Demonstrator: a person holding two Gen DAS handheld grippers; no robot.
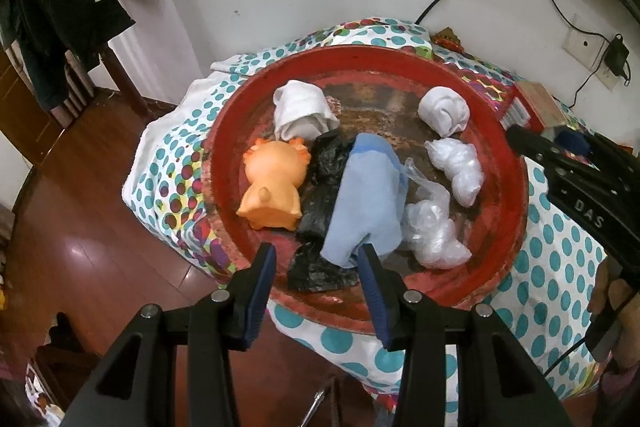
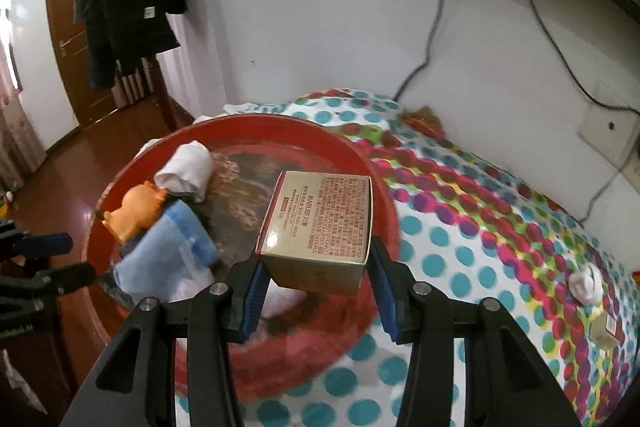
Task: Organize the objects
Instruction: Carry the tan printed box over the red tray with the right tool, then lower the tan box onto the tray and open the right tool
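A gold box [image 2: 320,227] was clamped in the right hand-held gripper [image 2: 318,291] above the red tray [image 2: 384,195]; the left hand-held gripper [image 1: 316,291] was held open, empty, at the tray's near rim.

Left tool [image 1: 316,269] black, blue ribbed pads [image 1: 374,279], silver screws, right tool [image 2: 318,281] alike

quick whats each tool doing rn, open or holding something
left tool: open, holding nothing, above the red tray.
right tool: closed on the gold box.
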